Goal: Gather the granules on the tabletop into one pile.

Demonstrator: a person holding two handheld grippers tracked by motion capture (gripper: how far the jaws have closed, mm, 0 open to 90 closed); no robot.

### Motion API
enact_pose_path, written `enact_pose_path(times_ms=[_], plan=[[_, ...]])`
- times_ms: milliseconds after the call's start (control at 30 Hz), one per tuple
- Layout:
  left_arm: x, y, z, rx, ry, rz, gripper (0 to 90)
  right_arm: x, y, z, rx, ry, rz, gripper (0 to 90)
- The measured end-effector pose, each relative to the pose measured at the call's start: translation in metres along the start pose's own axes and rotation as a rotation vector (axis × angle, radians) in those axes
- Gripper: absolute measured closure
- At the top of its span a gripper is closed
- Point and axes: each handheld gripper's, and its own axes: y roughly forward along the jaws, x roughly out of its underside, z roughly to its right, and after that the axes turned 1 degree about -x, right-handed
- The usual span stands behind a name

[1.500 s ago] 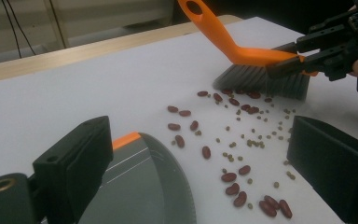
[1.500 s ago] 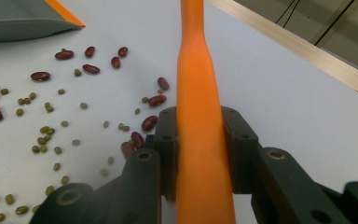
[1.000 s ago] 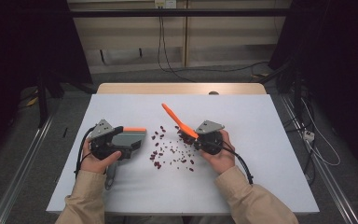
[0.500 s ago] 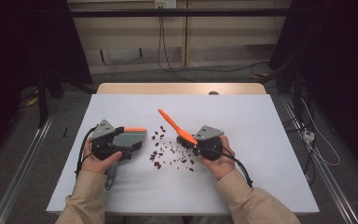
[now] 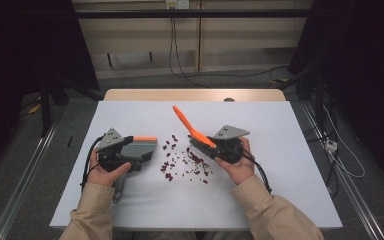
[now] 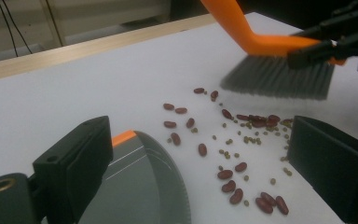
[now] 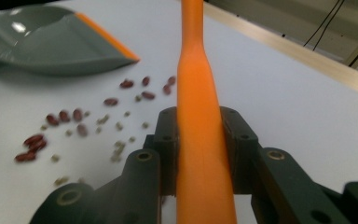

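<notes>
Right gripper point(image 5: 219, 146) is clamping the orange brush point(image 5: 187, 125) by its handle, jaws closed on it. Since a second ago the brush is dropping nearer and leftward, bristles now at the right edge of the scattered beans point(image 5: 185, 160) mid-desk point(image 5: 280, 190). Left gripper point(image 5: 125, 152) is staying put, seemingly gripping the grey dustpan point(image 5: 142, 147) left of the beans; its jaws look spread wide. Judgement: a sweep toward the pan is starting, nothing collected yet.

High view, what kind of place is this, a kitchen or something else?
Probably a lab or recording studio, not a kitchen: a plain white table ringed by dark curtains, cables trailing over a bare floor, and metal rails alongside.
</notes>
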Motion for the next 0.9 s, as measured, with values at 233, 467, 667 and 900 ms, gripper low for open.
enact_pose_path(times_ms=[233,467,667,900], plan=[[0.000,-0.001,-0.002,0.002,-0.009,0.005,6.8,-0.015,0.029,0.030,0.030,-0.013,0.019,71.4],[0.001,-0.002,-0.005,-0.003,-0.019,0.003,6.8,-0.024,0.067,0.052,-0.004,-0.029,0.023,71.5],[0.002,-0.004,-0.006,-0.007,-0.024,-0.006,6.8,-0.033,0.095,0.059,-0.063,-0.069,0.035,71.5],[0.007,-0.010,-0.009,-0.023,-0.042,-0.012,6.8,-0.032,0.120,0.059,-0.135,-0.109,0.053,71.5]])
